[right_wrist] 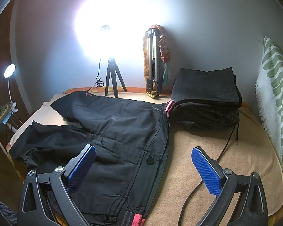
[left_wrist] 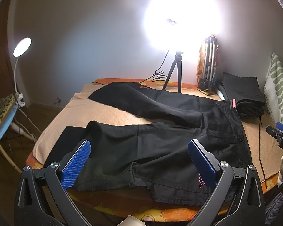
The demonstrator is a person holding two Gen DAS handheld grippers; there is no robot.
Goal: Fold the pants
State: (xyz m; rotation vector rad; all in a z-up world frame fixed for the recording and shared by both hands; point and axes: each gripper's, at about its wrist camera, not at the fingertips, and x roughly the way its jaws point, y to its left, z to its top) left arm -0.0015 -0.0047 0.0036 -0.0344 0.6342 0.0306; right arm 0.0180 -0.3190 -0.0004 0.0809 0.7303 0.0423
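While both the left gripper (left_wrist: 138,150) and right gripper (right_wrist: 143,157) hover with jaws spread, the pants (left_wrist: 160,131) lie crosswise, waistband (right_wrist: 165,131) nearer the right gripper.

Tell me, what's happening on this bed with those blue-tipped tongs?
A person holds a two-finger gripper in each hand over black pants spread flat on a bed, about to fold them. The left gripper and the right gripper are both open and hold nothing. A stack of folded dark clothes sits beyond the waistband.
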